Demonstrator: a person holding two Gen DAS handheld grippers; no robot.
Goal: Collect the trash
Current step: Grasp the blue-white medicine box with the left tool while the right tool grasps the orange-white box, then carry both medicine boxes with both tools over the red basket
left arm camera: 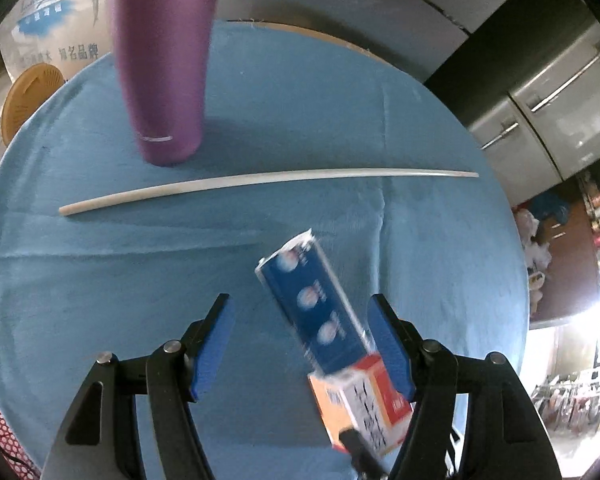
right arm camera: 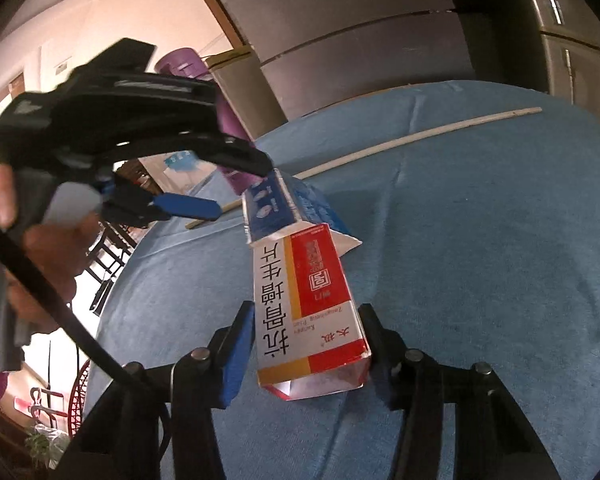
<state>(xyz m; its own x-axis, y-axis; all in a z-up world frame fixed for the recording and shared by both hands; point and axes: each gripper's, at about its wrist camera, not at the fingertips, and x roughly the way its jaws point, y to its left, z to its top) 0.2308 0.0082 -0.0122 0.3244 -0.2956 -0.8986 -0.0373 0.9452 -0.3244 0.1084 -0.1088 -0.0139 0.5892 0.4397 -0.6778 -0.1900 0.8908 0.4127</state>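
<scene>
Right gripper: black linkage arms, flat blue pads, jaws closed partway onto the near end of a rectangular medicine carton, pads touching both long sides. Carton: glossy cardboard, white, red and orange panels with black Chinese print at the gripped end, blue panels with round white emblems toward 12 o'clock, far flap open and white inside. Far end against or just above the blue tablecloth; cannot tell which. Left gripper: jaws spread wide, gripping nothing; same carton lying diagonally between the pads, close against the right-hand pad, motion-blurred. Tablecloth: soft matte fabric with fold creases, draped over a round table. At 12 o'clock of the carton, a long thin off-white rod lying flat across the cloth. Beyond it at 11 o'clock, an upright purple insulated bottle, smooth, tapered, matte.
</scene>
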